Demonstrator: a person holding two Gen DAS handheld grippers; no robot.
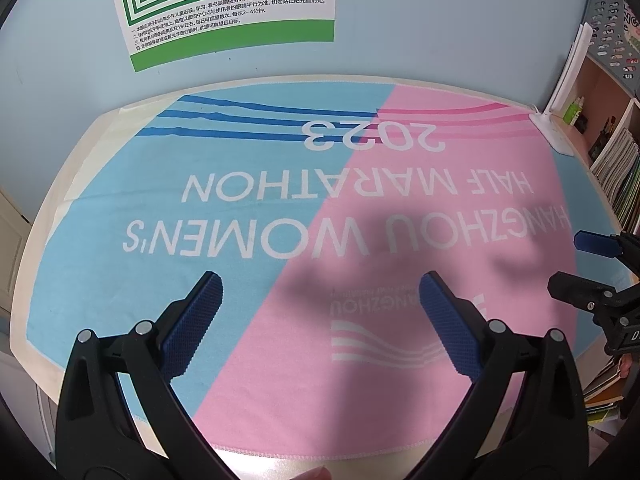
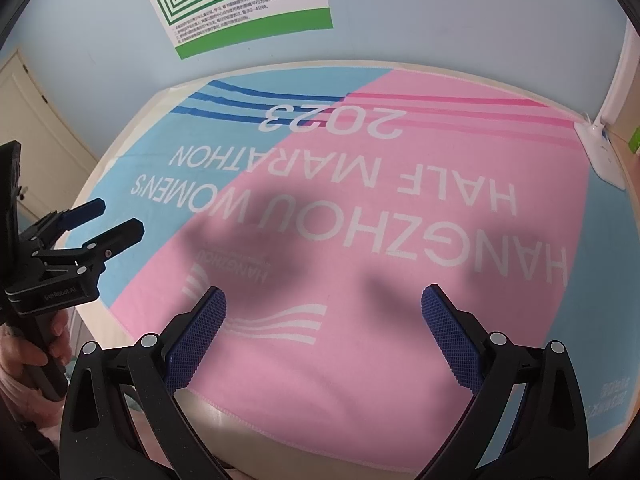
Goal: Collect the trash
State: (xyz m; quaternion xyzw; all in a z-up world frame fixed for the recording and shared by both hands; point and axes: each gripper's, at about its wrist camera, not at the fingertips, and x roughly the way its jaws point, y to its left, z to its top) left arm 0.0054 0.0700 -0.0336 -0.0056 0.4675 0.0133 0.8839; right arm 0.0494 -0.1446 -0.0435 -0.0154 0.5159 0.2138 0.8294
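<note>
Trash isn't visible anywhere on the marathon towel point(image 1: 280, 208) covering the desk, so this looks like start or finish of the job; next move needs a target found first. Left gripper point(image 1: 320, 320) & right gripper point(image 2: 324, 336) both hover spread wide, holding nothing, touching nothing. Lamp base point(image 1: 552, 132) sits at 2 o'clock, eye-chart poster point(image 1: 228, 12) at 12

My pale blue wall point(image 1: 400, 40) carries a green-and-white striped paper poster point(image 1: 224, 12). Below it, a cream tabletop point(image 1: 92, 160) lies under a blue-and-pink marathon towel point(image 1: 280, 200). A cream panelled door point(image 2: 36, 128) stands left, a crowded bookshelf point(image 1: 616, 176) right.
</note>
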